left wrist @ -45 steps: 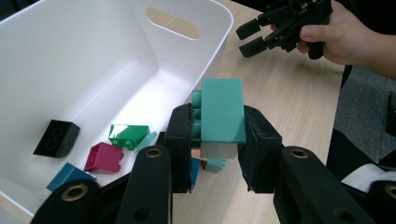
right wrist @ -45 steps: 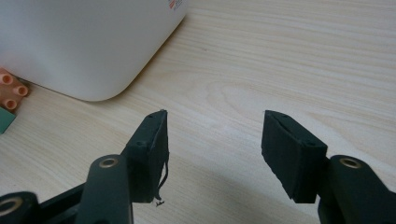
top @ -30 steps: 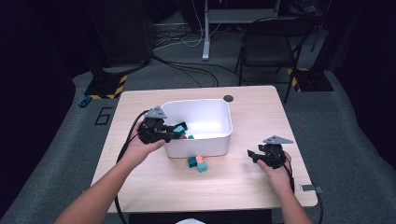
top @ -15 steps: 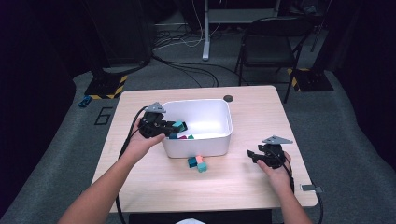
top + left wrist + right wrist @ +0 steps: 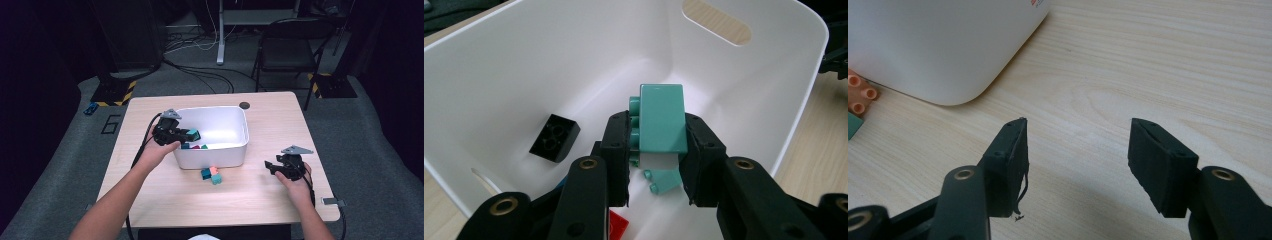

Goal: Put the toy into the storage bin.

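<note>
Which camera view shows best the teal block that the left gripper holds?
The left gripper view: the teal block sits large between the left gripper jaws, studs visible. In the high view it is a small teal spot over the white bin.

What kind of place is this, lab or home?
Probably a lab or recording studio: dark surroundings, loose floor cables, yellow-black hazard-taped stand bases, and one light wooden table with a white plastic bin.

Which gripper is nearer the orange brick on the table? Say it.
Right, narrowly. The right gripper rests open on the table beside the orange brick; the left gripper holds a teal brick over the white bin.
</note>
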